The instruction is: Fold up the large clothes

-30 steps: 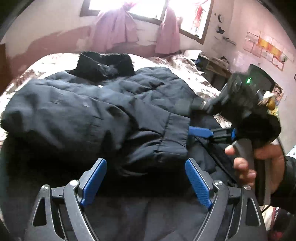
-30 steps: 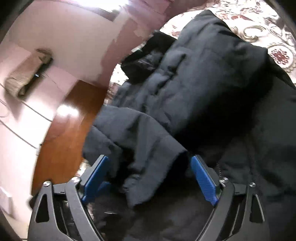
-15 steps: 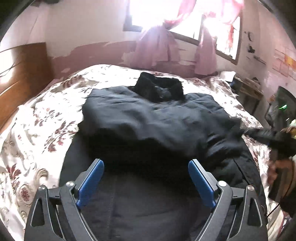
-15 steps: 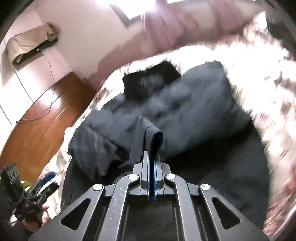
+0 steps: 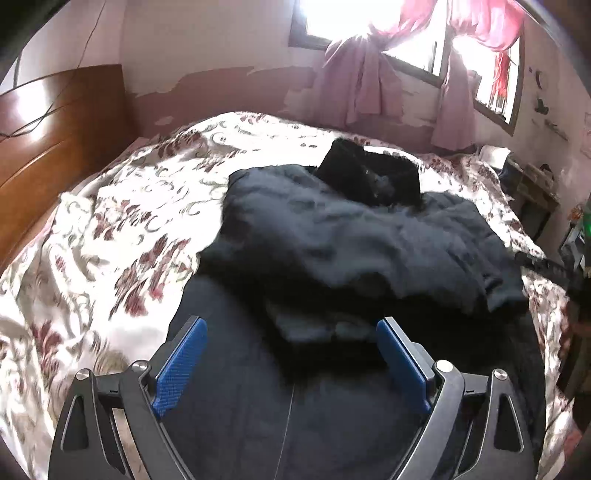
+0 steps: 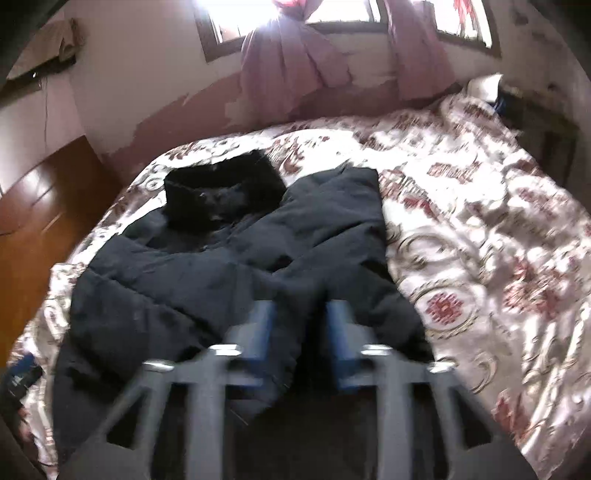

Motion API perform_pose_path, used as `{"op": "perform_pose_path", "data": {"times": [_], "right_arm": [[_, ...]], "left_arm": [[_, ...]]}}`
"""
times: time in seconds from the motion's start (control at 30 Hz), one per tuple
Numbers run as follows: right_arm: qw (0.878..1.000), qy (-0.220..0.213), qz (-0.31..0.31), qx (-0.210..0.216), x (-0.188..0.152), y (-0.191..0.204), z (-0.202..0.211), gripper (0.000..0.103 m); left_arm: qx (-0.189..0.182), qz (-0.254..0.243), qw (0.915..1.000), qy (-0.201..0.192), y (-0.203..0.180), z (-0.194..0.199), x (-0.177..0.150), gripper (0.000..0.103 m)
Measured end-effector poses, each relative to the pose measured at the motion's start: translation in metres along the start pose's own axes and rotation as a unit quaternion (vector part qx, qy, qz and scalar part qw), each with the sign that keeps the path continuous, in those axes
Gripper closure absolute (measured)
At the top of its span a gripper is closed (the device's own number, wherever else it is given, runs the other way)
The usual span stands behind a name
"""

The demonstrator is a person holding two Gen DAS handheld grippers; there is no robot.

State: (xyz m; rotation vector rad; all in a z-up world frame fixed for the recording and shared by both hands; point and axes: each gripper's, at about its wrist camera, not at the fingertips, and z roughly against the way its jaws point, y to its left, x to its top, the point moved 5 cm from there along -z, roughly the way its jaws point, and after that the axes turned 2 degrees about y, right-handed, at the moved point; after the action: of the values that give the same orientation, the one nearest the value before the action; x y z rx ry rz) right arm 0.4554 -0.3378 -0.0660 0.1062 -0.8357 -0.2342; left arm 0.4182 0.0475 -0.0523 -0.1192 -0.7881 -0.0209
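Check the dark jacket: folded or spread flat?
Partly folded: the jacket has both sleeves laid across its chest, lower body still spread on the bedspread.

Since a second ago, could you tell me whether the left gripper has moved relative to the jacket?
Yes. The left gripper has pulled back from the jacket: the window and bedspread now show around it.
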Motion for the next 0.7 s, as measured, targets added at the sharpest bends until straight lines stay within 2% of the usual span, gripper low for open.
{"op": "perform_pose_path", "data": {"times": [0.03,0.1,0.17,0.3,0.37,0.43,0.47,0.53,0.7], "right_arm": [[1.000,-0.014,0.011,-0.010,0.002,0.004,0.003,0.039],[0.999,-0.032,0.039,-0.008,0.006,0.016,0.005,0.038],[0.996,-0.033,0.078,0.013,0.008,0.036,0.000,0.038],[0.989,-0.012,0.142,0.050,-0.002,0.065,-0.019,0.038],[0.984,0.012,0.167,0.057,-0.011,0.075,-0.033,0.038],[0.983,0.031,0.175,0.055,-0.021,0.075,-0.045,0.038],[0.982,0.036,0.175,0.054,-0.024,0.073,-0.050,0.038],[0.982,0.042,0.174,0.058,-0.031,0.071,-0.056,0.037],[0.981,0.039,0.180,0.065,-0.040,0.071,-0.068,0.036]], "left_arm": [[-0.002,0.002,1.0000,-0.005,-0.003,-0.005,0.009,0.011],[-0.009,0.007,0.9998,-0.015,-0.010,-0.014,0.022,0.011],[-0.018,0.006,0.9996,-0.020,-0.018,-0.029,0.035,0.011],[-0.011,0.000,0.9999,-0.006,-0.029,-0.057,0.039,0.011],[-0.017,-0.008,0.9997,0.019,-0.034,-0.075,0.034,0.011],[-0.011,-0.020,0.9976,0.065,-0.038,-0.097,0.022,0.011],[-0.005,-0.025,0.9970,0.072,-0.038,-0.101,0.018,0.011],[0.002,-0.043,0.9966,0.070,-0.041,-0.107,0.013,0.010],[0.015,-0.048,0.9954,0.082,-0.041,-0.115,0.005,0.008]]}}
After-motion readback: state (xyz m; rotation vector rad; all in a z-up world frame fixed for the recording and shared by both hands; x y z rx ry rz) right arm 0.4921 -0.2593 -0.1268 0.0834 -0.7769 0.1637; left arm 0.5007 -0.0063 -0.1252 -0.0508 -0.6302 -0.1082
